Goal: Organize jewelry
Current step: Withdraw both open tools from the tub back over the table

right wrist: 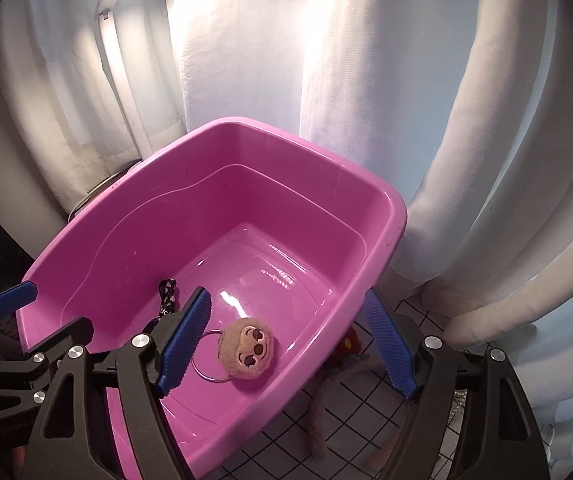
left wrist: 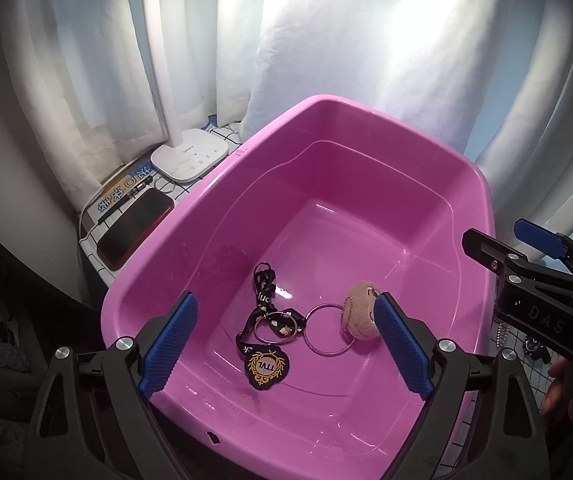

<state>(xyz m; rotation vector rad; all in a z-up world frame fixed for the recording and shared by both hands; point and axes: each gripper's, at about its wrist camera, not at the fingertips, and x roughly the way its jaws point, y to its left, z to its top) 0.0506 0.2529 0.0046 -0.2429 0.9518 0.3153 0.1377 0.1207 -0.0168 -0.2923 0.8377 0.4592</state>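
A pink plastic tub (left wrist: 366, 128) holds a black lanyard keychain (left wrist: 264, 316) with a gold-crest patch and a metal ring. Beside it lie a larger metal ring (left wrist: 328, 330) and a tan plush sloth charm (left wrist: 360, 312). My left gripper (left wrist: 286, 344) is open and empty above the tub's near side. My right gripper (right wrist: 290, 340) is open and empty, straddling the tub's right wall (right wrist: 366, 264); the sloth charm (right wrist: 250, 350) lies between its fingers, lower down. The right gripper also shows in the left wrist view (left wrist: 522, 248).
A white lamp base (left wrist: 190, 156), a phone in a red case (left wrist: 134, 228) and a pen lie left of the tub. White curtains hang behind. Right of the tub, a fuzzy brown item (right wrist: 326, 400) and a bead chain (left wrist: 500, 332) lie on the grid-pattern cloth (right wrist: 366, 420).
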